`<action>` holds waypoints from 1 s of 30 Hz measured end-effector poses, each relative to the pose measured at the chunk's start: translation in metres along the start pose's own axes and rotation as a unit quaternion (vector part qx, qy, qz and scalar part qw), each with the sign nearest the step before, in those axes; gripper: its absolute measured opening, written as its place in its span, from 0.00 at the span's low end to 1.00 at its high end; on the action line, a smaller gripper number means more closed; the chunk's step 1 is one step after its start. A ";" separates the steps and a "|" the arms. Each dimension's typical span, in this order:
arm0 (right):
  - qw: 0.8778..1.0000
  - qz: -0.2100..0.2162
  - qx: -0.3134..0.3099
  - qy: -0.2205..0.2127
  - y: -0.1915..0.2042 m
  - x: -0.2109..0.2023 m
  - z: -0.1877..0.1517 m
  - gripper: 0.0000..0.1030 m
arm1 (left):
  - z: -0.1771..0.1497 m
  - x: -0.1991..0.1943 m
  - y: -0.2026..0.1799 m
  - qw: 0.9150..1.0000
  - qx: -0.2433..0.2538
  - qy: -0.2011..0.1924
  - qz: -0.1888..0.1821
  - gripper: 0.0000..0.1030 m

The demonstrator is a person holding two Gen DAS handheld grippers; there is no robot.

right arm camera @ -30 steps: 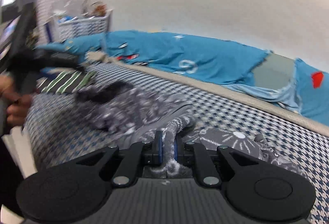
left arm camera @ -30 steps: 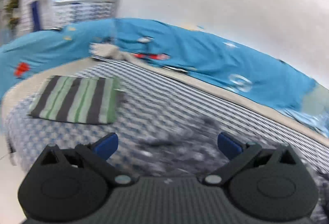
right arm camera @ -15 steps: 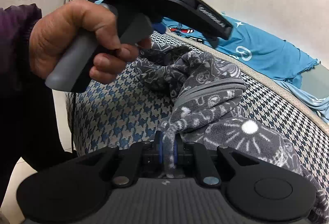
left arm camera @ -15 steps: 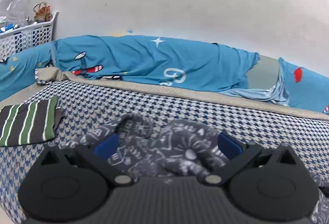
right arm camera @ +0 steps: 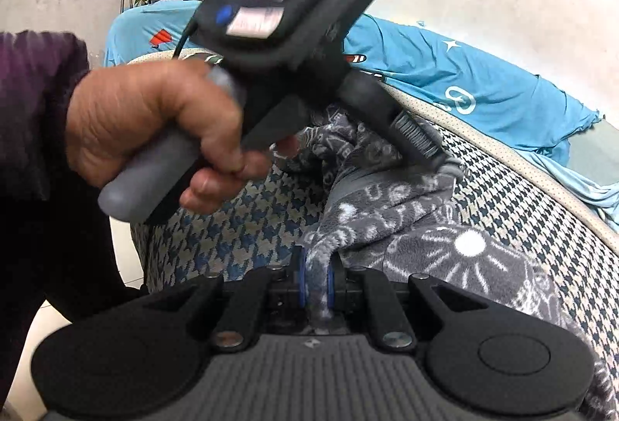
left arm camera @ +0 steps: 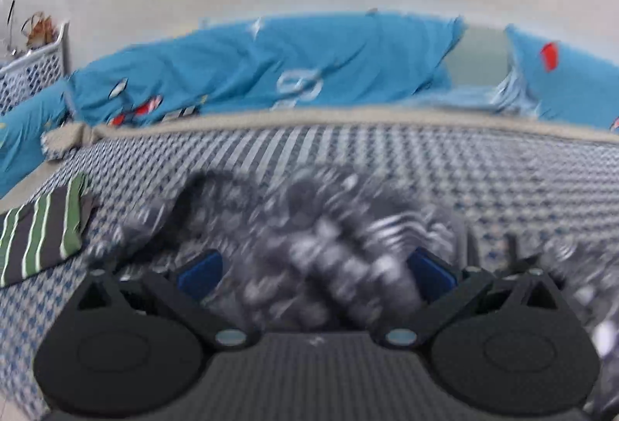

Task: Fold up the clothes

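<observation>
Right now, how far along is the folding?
Done: a striped garment lies folded on the checked bed cover. In hand: the right gripper pinches an edge of the grey patterned garment, still crumpled; the left gripper is open over it. Left: folding that garment.

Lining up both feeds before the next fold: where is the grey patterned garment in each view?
Left wrist view: grey patterned garment, blurred, low centre, between the open left gripper fingers.
Right wrist view: lower centre to right, a fold pinched in the right gripper.
Shared landmark: blue bedsheet along the wall.
</observation>
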State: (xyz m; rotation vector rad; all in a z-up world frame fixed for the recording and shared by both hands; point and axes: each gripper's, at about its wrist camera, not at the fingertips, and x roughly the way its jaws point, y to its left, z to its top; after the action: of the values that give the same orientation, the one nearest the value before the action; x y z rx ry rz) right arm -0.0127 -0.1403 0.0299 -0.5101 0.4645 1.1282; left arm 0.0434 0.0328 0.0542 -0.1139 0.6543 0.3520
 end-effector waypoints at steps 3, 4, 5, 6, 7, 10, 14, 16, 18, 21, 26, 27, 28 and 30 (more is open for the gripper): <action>1.000 0.008 0.011 -0.006 -0.006 -0.006 0.005 0.14 | -0.005 0.003 0.015 1.000 -0.018 0.016 -0.007 1.00; 1.000 0.013 0.015 -0.010 -0.009 -0.008 0.007 0.14 | -0.009 0.005 0.019 1.000 -0.021 0.022 -0.007 1.00; 1.000 0.018 0.019 -0.015 -0.012 -0.012 0.009 0.14 | -0.011 0.008 0.023 0.999 -0.023 0.028 -0.006 1.00; 0.999 0.022 0.023 -0.021 -0.014 -0.015 0.012 0.14 | -0.015 0.010 0.026 0.999 -0.026 0.036 -0.007 1.00; 0.999 0.026 0.030 -0.027 -0.017 -0.019 0.015 0.14 | -0.018 0.013 0.030 0.998 -0.032 0.045 -0.010 1.00; 0.996 0.041 0.060 -0.047 -0.034 -0.031 0.021 0.14 | -0.026 0.020 0.039 0.997 -0.039 0.060 -0.013 1.00; 0.990 0.044 0.111 -0.070 -0.061 -0.038 0.031 0.14 | -0.036 0.023 0.048 0.996 -0.046 0.072 -0.019 1.00; 0.986 0.045 0.137 -0.081 -0.074 -0.040 0.038 0.15 | -0.041 0.024 0.052 0.996 -0.050 0.077 -0.022 1.00; 0.984 0.035 0.154 -0.080 -0.086 -0.035 0.043 0.17 | -0.044 0.024 0.056 0.995 -0.056 0.083 -0.026 1.00; 0.984 0.015 0.166 -0.066 -0.099 -0.020 0.046 0.20 | -0.049 0.025 0.060 0.993 -0.064 0.089 -0.031 1.00; 0.984 0.008 0.177 -0.024 -0.114 0.014 0.048 0.34 | -0.056 0.025 0.065 0.993 -0.064 0.094 -0.035 1.00; 0.984 0.009 0.179 -0.013 -0.116 0.023 0.047 0.37 | -0.058 0.025 0.067 0.992 -0.067 0.096 -0.037 1.00; 0.983 0.011 0.181 -0.003 -0.117 0.030 0.046 0.38 | -0.059 0.026 0.069 0.992 -0.070 0.099 -0.040 1.00; 0.982 0.012 0.186 0.014 -0.121 0.044 0.044 0.41 | -0.061 0.027 0.073 0.990 -0.078 0.105 -0.045 1.00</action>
State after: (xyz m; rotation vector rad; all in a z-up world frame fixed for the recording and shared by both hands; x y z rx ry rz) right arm 0.1195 -0.1231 0.0571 -0.1951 0.6909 1.0272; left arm 0.0025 0.0958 -0.0102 -0.3319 0.8272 0.3064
